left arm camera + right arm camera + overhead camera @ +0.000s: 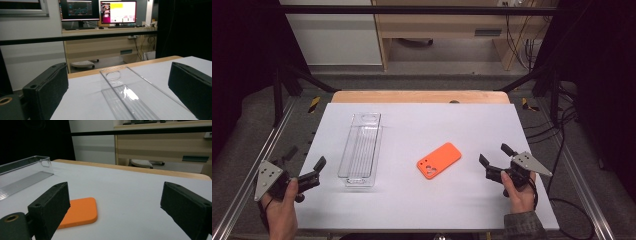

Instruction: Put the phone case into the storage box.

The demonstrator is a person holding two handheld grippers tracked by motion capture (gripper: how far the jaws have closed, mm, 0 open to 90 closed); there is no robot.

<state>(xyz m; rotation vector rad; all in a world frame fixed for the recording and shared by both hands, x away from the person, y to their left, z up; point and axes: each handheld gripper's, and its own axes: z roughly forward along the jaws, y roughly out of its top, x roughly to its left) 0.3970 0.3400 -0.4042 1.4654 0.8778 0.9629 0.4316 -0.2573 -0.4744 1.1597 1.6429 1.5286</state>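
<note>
Phone case: orange phone case (439,160), flat on the table, back side up, right of centre and nearer the near edge than the far one. Nothing touches it.
Long axis: diagonal; camera-cutout end points to the near-left corner, plain end to the far-right corner.
Tray: clear plastic tray (360,150), long and narrow, empty, left of centre. Its long axis runs near edge to far edge, well apart from the case.
Right tongs: right tongs (494,155) held just beside the case on the side of the table's right edge, jaws spread wide, gripping nothing. In the right gripper view the case (78,215) lies low beside the near jaw, not yet between the two.
Left tongs: left tongs (307,162) at the table's left edge, jaws wide apart, empty. Left gripper view looks straight down the tray (126,95).
Table: white table (422,120), otherwise bare; wooden strip along the far edge.
Progress: judged as the very start. Case ungrasped, tray empty.
Left to do: probably close the right tongs on the case, lift it, carry it toward the left edge and set it in the tray. The case's diagonal would need turning to match the tray's long axis.
</note>
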